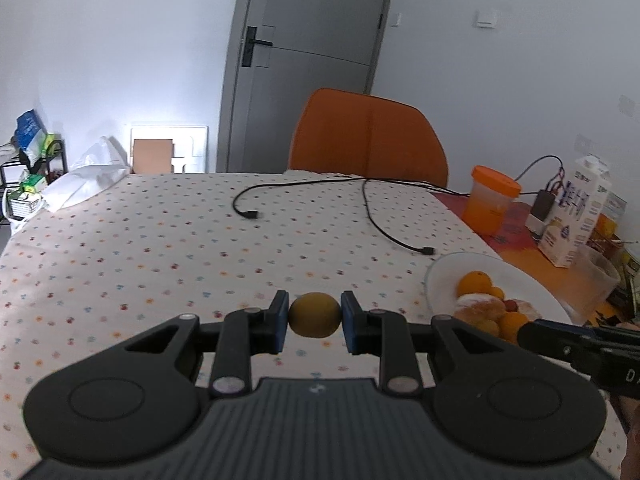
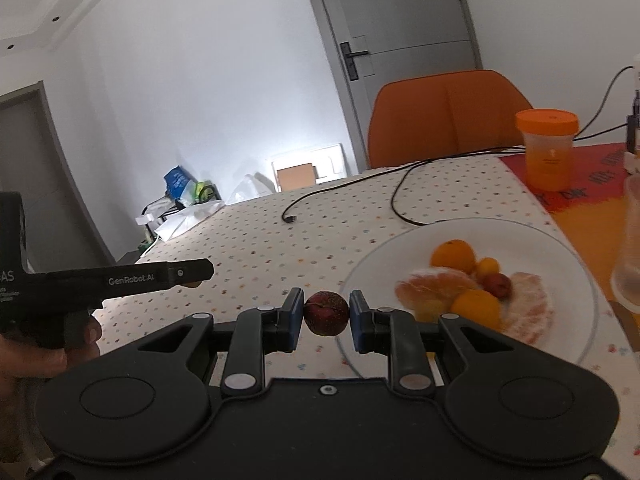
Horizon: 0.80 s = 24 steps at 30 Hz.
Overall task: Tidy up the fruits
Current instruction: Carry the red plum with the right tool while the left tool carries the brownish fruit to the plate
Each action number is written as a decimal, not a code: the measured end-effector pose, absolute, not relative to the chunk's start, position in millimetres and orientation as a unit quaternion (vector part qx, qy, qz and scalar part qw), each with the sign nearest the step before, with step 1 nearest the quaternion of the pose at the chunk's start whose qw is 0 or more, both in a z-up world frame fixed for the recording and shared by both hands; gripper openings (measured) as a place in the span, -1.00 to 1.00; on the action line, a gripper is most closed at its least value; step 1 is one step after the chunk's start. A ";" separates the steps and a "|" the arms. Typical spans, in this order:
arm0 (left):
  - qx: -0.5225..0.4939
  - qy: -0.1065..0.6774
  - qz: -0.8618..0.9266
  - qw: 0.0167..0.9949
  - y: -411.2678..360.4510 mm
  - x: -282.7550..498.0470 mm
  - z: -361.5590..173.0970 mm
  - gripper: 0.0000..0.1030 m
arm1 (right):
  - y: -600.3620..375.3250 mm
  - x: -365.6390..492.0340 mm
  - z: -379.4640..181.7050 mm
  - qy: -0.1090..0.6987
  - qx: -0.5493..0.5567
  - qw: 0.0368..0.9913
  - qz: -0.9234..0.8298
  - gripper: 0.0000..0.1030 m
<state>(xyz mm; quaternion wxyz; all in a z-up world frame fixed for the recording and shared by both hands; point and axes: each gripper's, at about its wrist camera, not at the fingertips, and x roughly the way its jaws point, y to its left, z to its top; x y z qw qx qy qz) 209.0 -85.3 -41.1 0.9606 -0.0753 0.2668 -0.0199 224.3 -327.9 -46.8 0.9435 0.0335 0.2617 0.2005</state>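
Nearest in the left wrist view, the left tool [image 1: 314,316] is clenched on a small yellow fruit [image 1: 314,314], its blue pads pressing both sides and the fruit held clear above the dotted cloth of the bench [image 1: 160,248]. In the right wrist view the right tool [image 2: 326,314] grips a dark red fruit [image 2: 326,313] the same way, at the near left rim of a glass plate [image 2: 560,236]. A hand [image 2: 36,356] holds the other tool's black body at the left edge of that view. On the plate, just right of the red fruit, lie peeled citrus pieces [image 2: 430,286], an orange [image 2: 453,255] at the far side, a second orange [image 2: 476,307] nearer, a small yellow fruit and a small red fruit [image 2: 498,285] between them. Seen from the left tool, the plate sits to the right, with the right tool's black arm crossing its near edge. A clear cup [image 2: 630,248] stands just right of the plate. Farther out two black cables [image 1: 376,216] trail across the open cloth, their plugs lying loose. Beyond the plate on a red mat [image 2: 580,184] stands an orange-lidded jar [image 2: 548,148], and to the right of it a milk carton [image 1: 576,216] and a charger. An orange chair [image 1: 368,140] is drawn up at the far edge, a grey door [image 1: 312,60] behind it, and a rack with bags [image 1: 32,152] by the far left wall.
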 end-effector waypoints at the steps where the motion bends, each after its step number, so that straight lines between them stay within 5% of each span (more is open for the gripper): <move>1: -0.075 0.267 -0.023 0.960 -88.0 209.3 -41.3 -0.50 | -331.0 224.2 -47.2 0.262 0.035 0.944 0.197 -0.55; 17: -0.063 0.276 -0.073 0.956 -130.5 214.2 -47.0 -0.50 | -365.6 217.0 -55.7 0.264 0.038 0.952 0.149 -0.54; 21: -0.057 0.279 -0.086 0.955 -143.6 216.9 -49.0 -0.50 | -375.0 215.5 -59.1 0.263 0.047 0.953 0.140 -0.20; 24: -0.045 0.281 -0.100 0.953 -155.0 220.3 -49.5 -0.50 | -381.7 212.7 -58.0 0.256 0.047 0.957 0.129 -0.14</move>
